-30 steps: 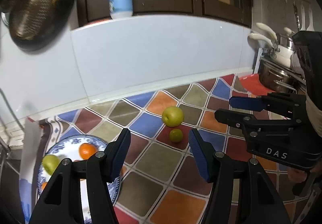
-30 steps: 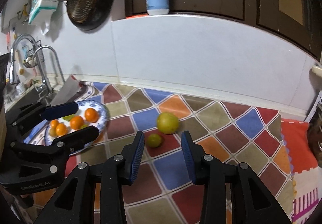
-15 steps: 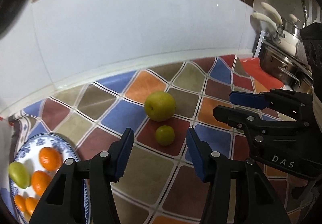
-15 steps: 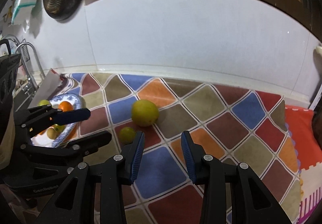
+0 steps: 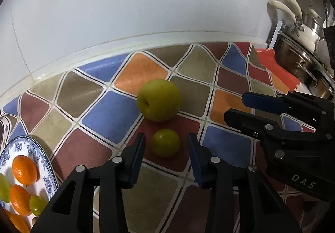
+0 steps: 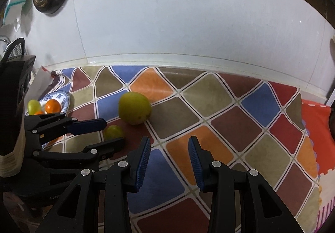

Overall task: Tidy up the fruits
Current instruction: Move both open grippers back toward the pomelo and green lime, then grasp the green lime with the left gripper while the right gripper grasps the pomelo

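Observation:
A small green fruit (image 5: 165, 142) lies on the checkered mat between the tips of my open left gripper (image 5: 165, 145), with gaps on both sides. A large green apple (image 5: 159, 103) sits just behind it. In the right wrist view the small fruit (image 6: 113, 131) is partly hidden between the left gripper's fingers (image 6: 88, 124), and the apple (image 6: 134, 107) lies ahead to the left. My right gripper (image 6: 169, 145) is open and empty over the mat. A blue-patterned plate (image 5: 43, 161) at the left holds several oranges and green fruits.
A white tiled wall (image 5: 125, 13) runs behind the mat. Steel pots (image 5: 301, 53) stand at the far right. A red mat (image 6: 314, 124) lies at the right edge. The right gripper (image 5: 261, 111) shows at the right of the left wrist view.
My left gripper has moved forward and down until its fingers flank the small green fruit. My right gripper has also moved forward and to the right, past the apple.

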Demonstrator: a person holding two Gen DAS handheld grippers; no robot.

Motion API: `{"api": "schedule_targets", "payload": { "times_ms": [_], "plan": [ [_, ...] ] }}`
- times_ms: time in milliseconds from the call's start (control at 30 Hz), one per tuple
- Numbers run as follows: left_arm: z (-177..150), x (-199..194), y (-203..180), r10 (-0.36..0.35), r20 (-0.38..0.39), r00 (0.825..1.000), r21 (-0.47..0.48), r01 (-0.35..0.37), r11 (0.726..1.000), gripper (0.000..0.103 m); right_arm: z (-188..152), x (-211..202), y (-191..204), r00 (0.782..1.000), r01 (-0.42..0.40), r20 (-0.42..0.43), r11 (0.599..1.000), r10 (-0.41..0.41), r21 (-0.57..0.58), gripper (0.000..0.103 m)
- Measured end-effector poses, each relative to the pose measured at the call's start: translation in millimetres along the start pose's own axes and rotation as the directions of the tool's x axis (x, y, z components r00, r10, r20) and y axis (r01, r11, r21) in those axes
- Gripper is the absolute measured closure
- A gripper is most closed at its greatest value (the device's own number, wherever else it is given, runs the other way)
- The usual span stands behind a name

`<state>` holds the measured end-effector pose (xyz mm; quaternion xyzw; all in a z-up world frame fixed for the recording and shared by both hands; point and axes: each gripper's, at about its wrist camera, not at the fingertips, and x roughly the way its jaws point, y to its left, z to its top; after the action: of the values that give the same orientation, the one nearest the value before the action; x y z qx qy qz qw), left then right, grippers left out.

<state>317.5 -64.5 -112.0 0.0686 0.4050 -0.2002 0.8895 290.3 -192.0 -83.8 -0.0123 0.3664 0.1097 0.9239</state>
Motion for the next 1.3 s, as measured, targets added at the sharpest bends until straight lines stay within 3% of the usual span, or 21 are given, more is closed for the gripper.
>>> {"api": "schedule_targets", "payload": {
  "times_ms": [200, 467, 700, 767, 800, 1033, 1300],
  "plan": [
    [0.4, 7.9, 1.6, -0.008, -0.019, 1.000, -0.004, 0.008, 1.000, 0.074, 0.0, 4.5, -0.2, 1.000, -0.002, -0.006, 1.000, 0.002, 0.000, 0.064],
    [-0.1, 0.8, 6.4, -0.002, -0.006, 1.000, -0.023, 0.002, 1.000, 0.075, 2.6, 7.4, 3.3, 1.000, -0.012, -0.010, 1.000, 0.012, -0.006, 0.064],
    [2.2, -25.4, 20.7, 0.086, 0.038, 0.996, -0.043, -0.085, 0.995, 0.075, 9.5, 7.7, 11.7, 0.999, -0.044, -0.003, 0.999, 0.044, -0.014, 0.064],
    [2.4, -31.7, 25.7, 0.109, 0.053, 0.993, -0.049, -0.107, 0.993, 0.075, 12.4, 9.3, 16.2, 0.998, -0.057, -0.001, 0.998, 0.057, -0.017, 0.051],
    [2.9, -34.9, 28.5, 0.126, 0.059, 0.990, -0.052, -0.123, 0.991, 0.075, 13.8, 9.9, 17.9, 0.998, -0.061, 0.004, 0.998, 0.062, -0.016, 0.049],
    [5.4, -45.7, 49.1, 0.206, 0.079, 0.975, -0.081, -0.200, 0.977, 0.075, 30.0, 31.8, 26.0, 0.991, -0.135, -0.013, 0.990, 0.136, 0.034, 0.049],
    [4.4, -43.8, 59.5, 0.219, 0.078, 0.972, -0.092, -0.212, 0.973, 0.075, 40.6, 61.7, 30.6, 0.984, -0.159, -0.061, 0.982, 0.166, 0.099, 0.049]
  ]
}}
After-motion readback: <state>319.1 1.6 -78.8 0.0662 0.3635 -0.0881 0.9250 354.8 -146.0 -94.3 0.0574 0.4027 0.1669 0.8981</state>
